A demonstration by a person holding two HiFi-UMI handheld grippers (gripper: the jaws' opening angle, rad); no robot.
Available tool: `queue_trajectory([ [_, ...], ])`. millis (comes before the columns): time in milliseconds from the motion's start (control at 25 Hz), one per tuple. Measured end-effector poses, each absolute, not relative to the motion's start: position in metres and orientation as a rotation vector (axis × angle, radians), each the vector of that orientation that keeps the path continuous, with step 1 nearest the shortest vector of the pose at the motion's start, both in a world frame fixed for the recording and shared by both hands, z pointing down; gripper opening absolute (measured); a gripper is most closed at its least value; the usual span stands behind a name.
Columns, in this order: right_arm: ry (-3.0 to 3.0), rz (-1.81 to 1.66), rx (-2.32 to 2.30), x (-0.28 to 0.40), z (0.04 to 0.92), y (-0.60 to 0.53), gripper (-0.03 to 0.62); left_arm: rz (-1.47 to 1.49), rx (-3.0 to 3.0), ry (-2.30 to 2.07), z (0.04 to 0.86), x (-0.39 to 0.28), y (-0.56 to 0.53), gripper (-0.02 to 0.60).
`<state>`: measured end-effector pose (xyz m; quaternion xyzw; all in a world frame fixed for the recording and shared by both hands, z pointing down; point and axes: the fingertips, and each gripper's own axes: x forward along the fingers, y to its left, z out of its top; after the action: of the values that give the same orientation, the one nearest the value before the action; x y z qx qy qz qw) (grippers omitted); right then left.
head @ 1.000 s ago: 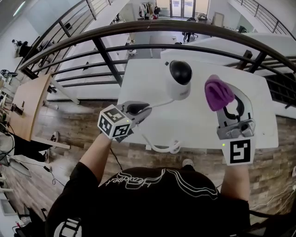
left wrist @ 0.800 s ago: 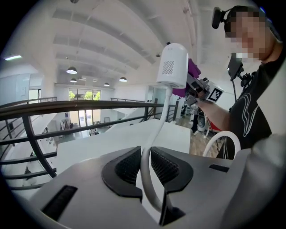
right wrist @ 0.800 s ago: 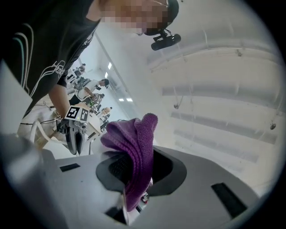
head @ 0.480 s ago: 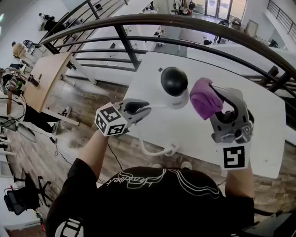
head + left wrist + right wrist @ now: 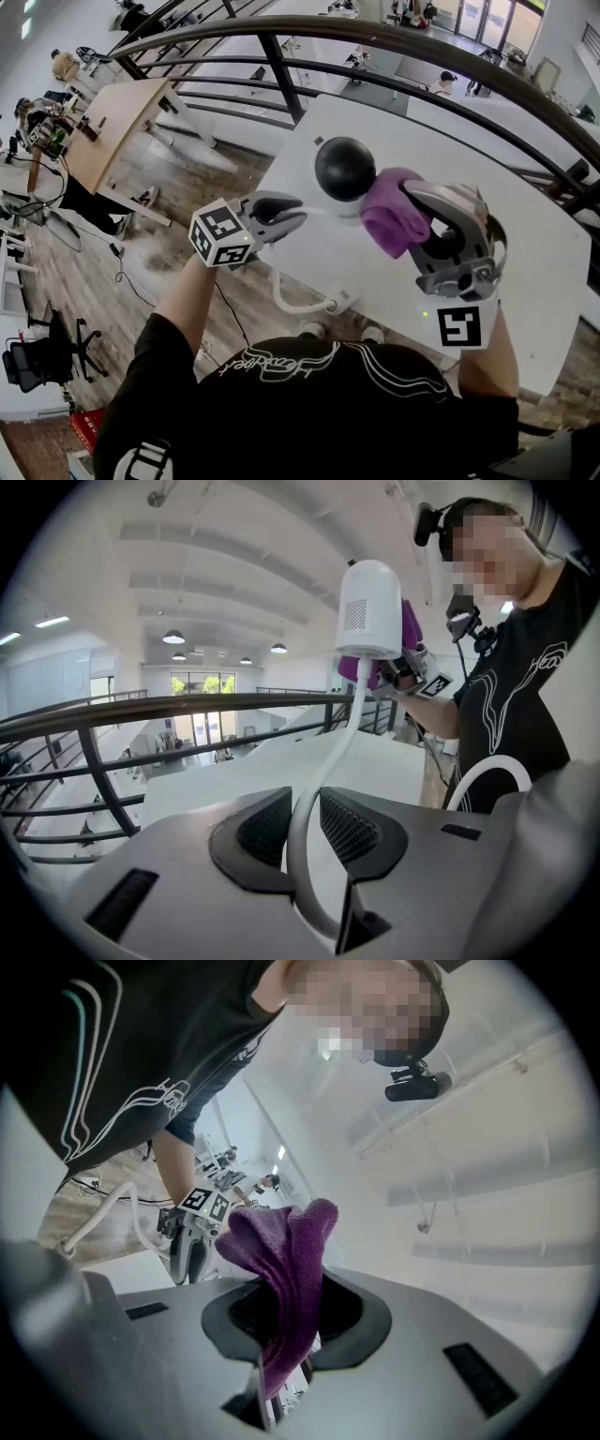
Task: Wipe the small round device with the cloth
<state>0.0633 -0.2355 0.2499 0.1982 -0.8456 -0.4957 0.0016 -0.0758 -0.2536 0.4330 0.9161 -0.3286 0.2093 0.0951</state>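
The small round device [image 5: 341, 169], a white body with a black dome, stands on the white table [image 5: 534, 234]. In the left gripper view I see its white back [image 5: 368, 607] from below. My right gripper [image 5: 409, 217] [image 5: 291, 1321] is shut on a bunched purple cloth [image 5: 392, 216] [image 5: 286, 1251], which presses against the device's right side. My left gripper [image 5: 296, 212] [image 5: 305, 822] sits at the table's left edge with the device's white cable [image 5: 328, 752] filling the gap between its pads. Those jaws are opening slightly.
The cable hangs in a loop [image 5: 302, 302] off the table's near edge. A dark metal railing [image 5: 281, 66] runs just behind the table, with a drop to a lower floor beyond it. A wooden desk [image 5: 117, 122] stands below at the left.
My right gripper has carried the purple cloth leftwards, from apart from the device to against its side. The left gripper has stayed on the cable.
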Motion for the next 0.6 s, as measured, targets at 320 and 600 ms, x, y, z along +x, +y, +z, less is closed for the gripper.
queue_trajectory([
  [320, -2.612, -1.581, 0.529, 0.053, 0.272, -0.229, 0.061, 0.607, 2.704, -1.008, 0.437, -0.079, -0.251, 0.095],
  [600, -2.594, -1.546, 0.521, 0.055, 0.286, -0.230, 0.061, 0.587, 2.706, -1.014, 0.434, -0.079, -0.254, 0.097],
])
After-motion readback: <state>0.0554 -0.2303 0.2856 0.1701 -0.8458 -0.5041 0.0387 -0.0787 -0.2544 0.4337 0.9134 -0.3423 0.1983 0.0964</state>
